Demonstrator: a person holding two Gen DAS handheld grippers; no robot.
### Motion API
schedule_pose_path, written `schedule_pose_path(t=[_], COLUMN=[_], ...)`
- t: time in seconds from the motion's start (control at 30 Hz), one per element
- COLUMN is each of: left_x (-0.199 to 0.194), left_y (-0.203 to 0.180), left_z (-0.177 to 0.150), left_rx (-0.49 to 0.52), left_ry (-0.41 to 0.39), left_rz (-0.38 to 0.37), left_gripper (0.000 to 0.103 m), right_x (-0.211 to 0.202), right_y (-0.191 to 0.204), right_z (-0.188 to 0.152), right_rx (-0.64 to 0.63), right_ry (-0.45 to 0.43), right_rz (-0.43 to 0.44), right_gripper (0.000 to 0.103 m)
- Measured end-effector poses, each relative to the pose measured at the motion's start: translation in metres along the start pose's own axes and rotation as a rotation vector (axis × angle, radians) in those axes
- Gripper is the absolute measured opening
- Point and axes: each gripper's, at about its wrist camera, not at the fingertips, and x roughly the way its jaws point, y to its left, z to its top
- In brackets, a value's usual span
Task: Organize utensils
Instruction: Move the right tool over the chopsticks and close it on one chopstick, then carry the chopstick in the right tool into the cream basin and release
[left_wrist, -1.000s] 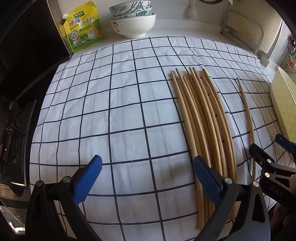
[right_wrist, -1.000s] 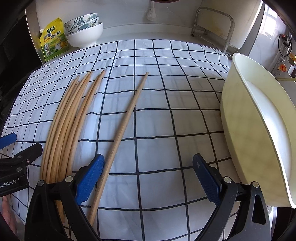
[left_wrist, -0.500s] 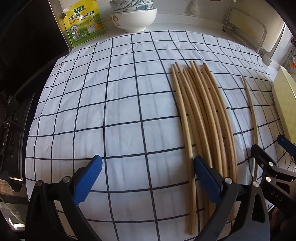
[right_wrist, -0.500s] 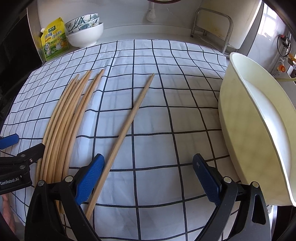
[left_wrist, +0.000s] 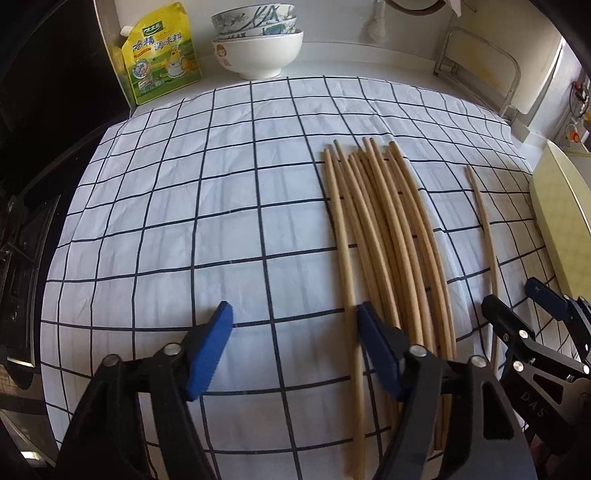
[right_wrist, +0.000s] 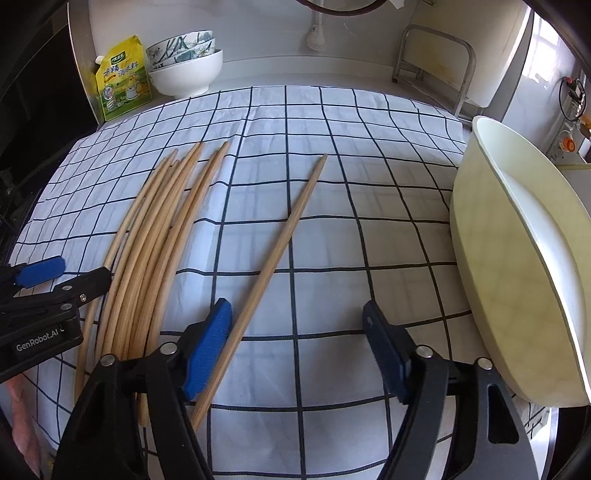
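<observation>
Several long wooden chopsticks (left_wrist: 388, 240) lie bundled side by side on the checked cloth (left_wrist: 184, 221); the right wrist view shows the same bundle (right_wrist: 155, 240) at left. One single chopstick (right_wrist: 280, 243) lies apart, slanting toward the right gripper's left pad; in the left wrist view this single chopstick (left_wrist: 484, 229) is far right. My left gripper (left_wrist: 295, 343) is open with its jaws closing, the bundle's leftmost stick just inside its right pad. My right gripper (right_wrist: 295, 347) is open and closing too, with the single stick's near end just inside its left pad. No pad presses on wood.
A cream basin (right_wrist: 517, 258) stands at the cloth's right edge. Stacked bowls (left_wrist: 258, 48) and a yellow seasoning pouch (left_wrist: 159, 55) sit at the back left, a metal rack (right_wrist: 436, 62) at the back right. A dark stove edge (left_wrist: 22, 240) borders the left.
Both grippers' blue pads have drawn closer together than in the earlier frames. The chopsticks lie where they were, and neither hand has shifted much.
</observation>
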Motion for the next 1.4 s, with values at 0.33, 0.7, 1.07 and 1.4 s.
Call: schedule_pose_path(t=[0.33, 0.7, 1.07, 1.4], left_x=[-0.006, -0.040, -0.082, -0.116], left_y=[-0.004, -0.003, -0.052, -0.111], left_z=[-0.002, 0.002, 0.026, 0.056], left_rx=[0.013, -0.013, 0.053, 0.135], left_ry=[0.019, -0.024, -0.106, -0.182], left_rz=[-0.094, -0.157, -0.231, -0.320], left_gripper=[0.007, 0.007, 0.007, 0.007], right_x=[-0.006, -0.037, -0.099, -0.154], right_y=[0.006, -0.005, -0.048, -0.114], right_z=[-0.001, -0.002, 0.008, 0.013], right_rx=[0.000, 0.061, 0.133, 0.216], right_ry=[0.004, -0.057, -0.214, -0.371], right_rz=[0.065, 0.139, 0.171, 0.093], right_gripper=[0.010, 0.006, 0.006, 0.006])
